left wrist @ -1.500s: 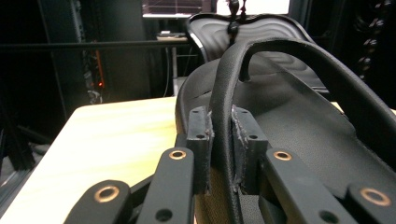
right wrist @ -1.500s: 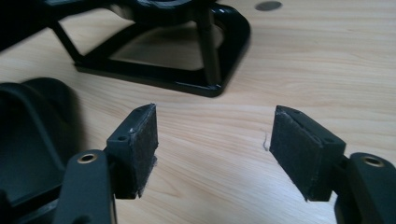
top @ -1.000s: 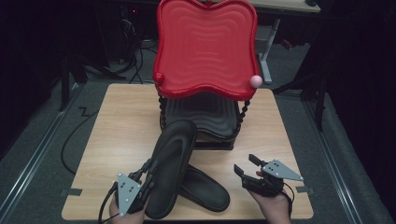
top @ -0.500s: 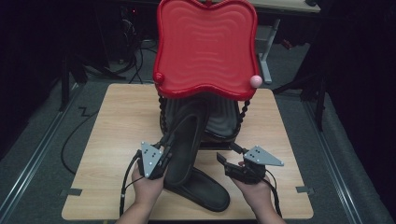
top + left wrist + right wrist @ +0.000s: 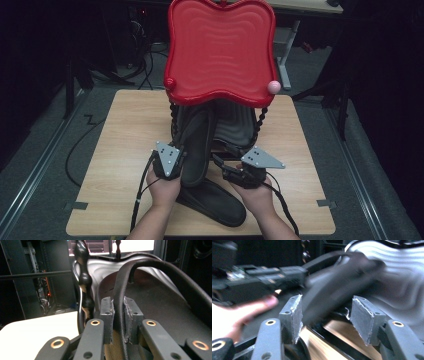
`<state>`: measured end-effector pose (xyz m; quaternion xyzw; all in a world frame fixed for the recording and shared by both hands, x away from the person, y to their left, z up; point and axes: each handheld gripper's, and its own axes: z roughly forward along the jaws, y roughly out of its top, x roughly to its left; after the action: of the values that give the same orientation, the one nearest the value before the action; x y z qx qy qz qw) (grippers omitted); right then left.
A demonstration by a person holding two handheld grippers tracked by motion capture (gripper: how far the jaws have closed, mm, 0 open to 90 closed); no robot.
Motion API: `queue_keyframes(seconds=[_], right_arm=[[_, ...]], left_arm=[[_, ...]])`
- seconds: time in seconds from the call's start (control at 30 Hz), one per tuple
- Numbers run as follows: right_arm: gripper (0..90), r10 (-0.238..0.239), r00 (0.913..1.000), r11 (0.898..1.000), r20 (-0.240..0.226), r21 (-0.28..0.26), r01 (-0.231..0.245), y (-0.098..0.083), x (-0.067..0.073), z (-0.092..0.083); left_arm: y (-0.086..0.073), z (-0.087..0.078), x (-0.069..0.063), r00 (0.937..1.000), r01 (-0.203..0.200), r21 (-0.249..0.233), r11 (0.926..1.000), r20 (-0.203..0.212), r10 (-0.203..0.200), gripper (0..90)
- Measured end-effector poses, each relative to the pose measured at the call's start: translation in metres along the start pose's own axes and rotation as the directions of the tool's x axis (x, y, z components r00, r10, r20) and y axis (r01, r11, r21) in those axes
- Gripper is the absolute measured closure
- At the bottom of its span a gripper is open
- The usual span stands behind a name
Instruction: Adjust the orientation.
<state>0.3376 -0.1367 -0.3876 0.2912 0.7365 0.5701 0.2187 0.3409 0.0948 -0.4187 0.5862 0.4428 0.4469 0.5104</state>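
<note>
Step in hand: I judge I am loading a black sandal (image 5: 196, 145) onto the lower grey tier (image 5: 235, 125) of a two-tier rack, under its red top tray (image 5: 220, 50).
Left gripper: left gripper (image 5: 172, 167), lower centre-left of the high view, is clamped on the sandal's rim; in the left gripper view the pads (image 5: 107, 315) pinch the dark edge (image 5: 119, 302).
Right gripper: right gripper (image 5: 222, 167) has its pads (image 5: 294, 312) apart, the blurred sandal heel between them, not gripped.
Sandal: toe under the red tray on the grey tier, heel tilted back toward me.
Second sandal: the other sandal (image 5: 220, 207) lies flat on the worktop near the bottom edge, between my hands.
Next move: push the held sandal further in, then release; the beaded black post (image 5: 83, 280) is close, so I would watch it.
Surface: pale wood worktop (image 5: 120, 130).
Room: dark, grey floor, cables at upper left.
</note>
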Motion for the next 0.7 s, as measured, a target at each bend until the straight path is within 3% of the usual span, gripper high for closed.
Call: queue_keyframes(seconds=[0.2, 0.37, 0.47, 0.53, 0.63, 0.7], right_arm=[[52.7, -0.011, 0.9999, 1.0, -0.013, 0.017, 0.011, 0.001, 0.001, 0.025], [67.1, -0.041, 0.9989, 0.998, 0.025, 0.042, 0.039, 0.0, -0.003, 0.042], [79.8, -0.04, 0.9961, 0.999, 0.079, 0.037, 0.037, -0.002, -0.008, 0.051], [80.7, -0.042, 0.9942, 0.998, 0.099, 0.044, 0.038, -0.004, -0.009, 0.054], [82.7, -0.04, 0.9916, 0.998, 0.123, 0.045, 0.035, -0.004, -0.011, 0.056], [84.0, -0.03, 0.9897, 0.999, 0.14, 0.038, 0.025, -0.005, -0.013, 0.056]], left_arm=[[-0.004, 0.014, -0.005, 1.0, 0.001, 0.003, 1.0, 0.005, -0.001, 79.0], [-0.002, 0.02, -0.003, 0.9999, 0.009, 0.004, 1.0, 0.009, -0.009, 78.6], [-0.006, 0.027, 0.003, 0.998, 0.035, 0.037, 0.9987, 0.052, -0.037, 75.3], [-0.008, 0.027, 0.005, 0.996, 0.031, 0.023, 0.9993, 0.084, -0.033, 72.0], [-0.007, 0.021, 0.011, 0.9864, 0.051, 0.034, 0.9981, 0.155, -0.056, 67.3], [-0.009, 0.016, 0.012, 0.9828, 0.043, 0.033, 0.9985, 0.178, -0.048, 64.0]])
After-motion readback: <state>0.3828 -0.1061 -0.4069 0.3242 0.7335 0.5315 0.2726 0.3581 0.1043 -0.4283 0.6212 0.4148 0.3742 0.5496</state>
